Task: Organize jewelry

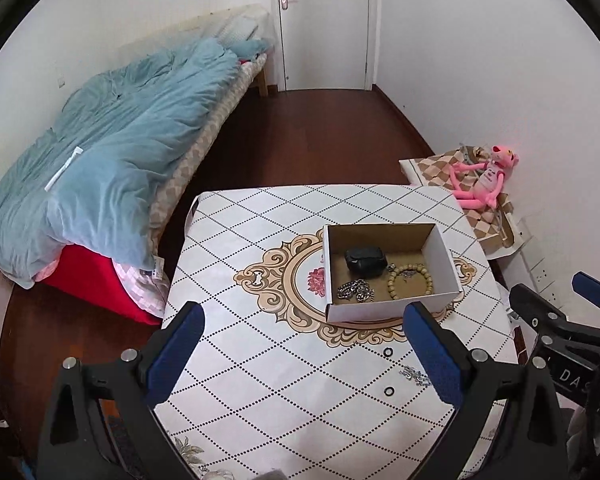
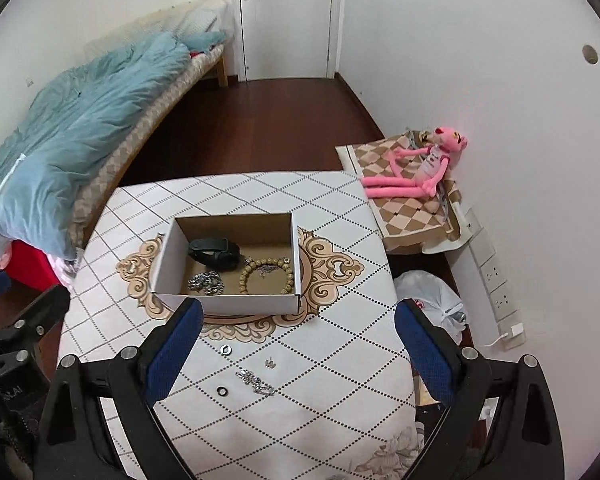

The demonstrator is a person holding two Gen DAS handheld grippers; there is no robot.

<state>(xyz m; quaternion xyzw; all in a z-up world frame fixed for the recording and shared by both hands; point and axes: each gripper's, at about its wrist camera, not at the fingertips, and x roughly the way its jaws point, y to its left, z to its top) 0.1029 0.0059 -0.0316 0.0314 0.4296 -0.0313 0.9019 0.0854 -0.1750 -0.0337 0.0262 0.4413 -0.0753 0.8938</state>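
Note:
An open white cardboard box (image 1: 444,264) (image 2: 162,268) stands on the patterned table (image 1: 260,360) (image 2: 332,400). Inside lie a black watch (image 1: 366,260) (image 2: 214,253), a silver chain (image 1: 356,291) (image 2: 206,282) and a wooden bead bracelet (image 1: 410,282) (image 2: 266,276). On the table in front of the box lie two small rings (image 1: 388,352) (image 2: 225,349) (image 2: 221,391), a thin silver chain (image 1: 416,376) (image 2: 256,383) and a small earring (image 2: 270,363). My left gripper (image 1: 304,352) is open above the table, left of these pieces. My right gripper (image 2: 296,348) is open above them.
A bed with a blue duvet (image 1: 112,148) (image 2: 60,128) runs along the left. A pink plush toy (image 1: 484,180) (image 2: 416,168) sits on a checkered cushion at the right wall. A white plastic bag (image 2: 432,300) and wall sockets (image 2: 496,280) lie right of the table.

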